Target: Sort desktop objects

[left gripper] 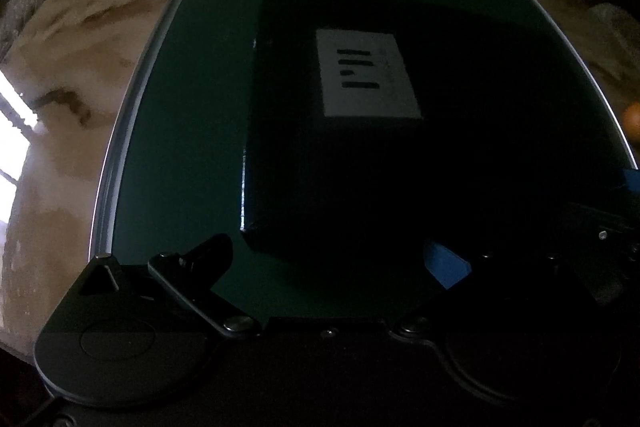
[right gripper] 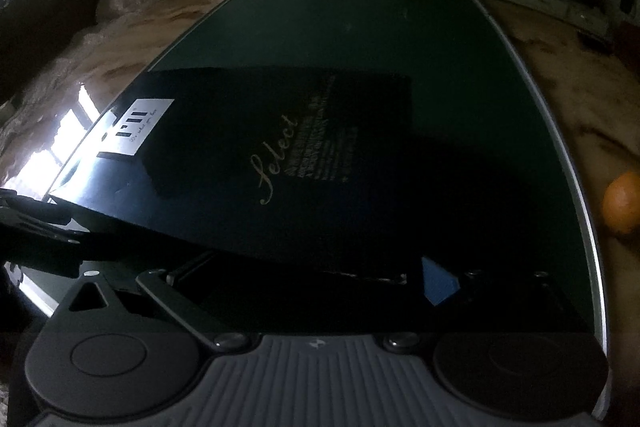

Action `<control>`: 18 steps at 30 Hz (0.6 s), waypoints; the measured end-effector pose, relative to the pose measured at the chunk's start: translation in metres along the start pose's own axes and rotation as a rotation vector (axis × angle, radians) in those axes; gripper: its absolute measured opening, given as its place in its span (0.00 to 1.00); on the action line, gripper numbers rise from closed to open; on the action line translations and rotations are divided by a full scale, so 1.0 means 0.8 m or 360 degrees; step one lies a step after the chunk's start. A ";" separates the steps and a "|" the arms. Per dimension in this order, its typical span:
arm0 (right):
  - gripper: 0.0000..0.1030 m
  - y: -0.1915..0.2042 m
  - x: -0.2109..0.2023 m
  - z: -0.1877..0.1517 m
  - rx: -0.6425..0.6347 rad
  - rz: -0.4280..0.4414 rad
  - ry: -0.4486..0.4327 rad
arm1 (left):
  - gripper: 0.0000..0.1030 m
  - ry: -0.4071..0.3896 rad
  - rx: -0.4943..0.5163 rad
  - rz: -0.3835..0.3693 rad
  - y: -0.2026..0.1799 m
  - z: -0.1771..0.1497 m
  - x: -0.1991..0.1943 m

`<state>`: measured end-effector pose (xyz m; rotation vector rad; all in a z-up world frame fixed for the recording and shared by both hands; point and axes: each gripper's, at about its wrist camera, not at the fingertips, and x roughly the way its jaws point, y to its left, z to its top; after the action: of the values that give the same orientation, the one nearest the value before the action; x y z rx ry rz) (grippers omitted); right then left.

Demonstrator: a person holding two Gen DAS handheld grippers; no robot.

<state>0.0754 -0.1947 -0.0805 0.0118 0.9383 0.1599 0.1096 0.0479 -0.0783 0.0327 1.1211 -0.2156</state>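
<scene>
Both grippers are over a dark green mat (right gripper: 460, 39) on the marble table (right gripper: 560, 95), and the light is poor. Ahead of the left gripper (left gripper: 332, 259) lies a black box (left gripper: 360, 163) with a white label (left gripper: 366, 75) on its top. Its near edge is just in front of the fingers, and the fingers stand apart with nothing between them.

In the right view a second, flat black box with the gold word "select" (right gripper: 276, 163) lies ahead of the right gripper (right gripper: 304, 283). Its near edge seems to pass over the gap between the fingers. We cannot tell if the right fingers are pressing on it or only near it, because this part is too dark.

We judge that the step in hand is to take one box and move it to its place. To do it well, we should bring the fingers to both sides of an edge, keep them level with the mat, and close slowly, since the glossy surface may slip.

The right view shows an orange (right gripper: 624, 203) at the far right, off the mat, seen whole. The left view shows only a small part of it. The left view shows the label from the front.
</scene>
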 end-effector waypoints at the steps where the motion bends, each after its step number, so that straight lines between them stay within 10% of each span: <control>1: 1.00 0.000 0.002 0.002 -0.0001 -0.0002 0.0003 | 1.00 -0.0004 0.0008 0.0006 -0.002 0.001 0.001; 18: 1.00 -0.006 0.009 0.011 -0.0028 -0.0053 -0.0002 | 1.00 -0.0047 0.0053 0.0019 -0.022 0.010 -0.005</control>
<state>0.0874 -0.1978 -0.0812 -0.0201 0.9350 0.1371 0.1115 0.0304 -0.0697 0.0659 1.0877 -0.2235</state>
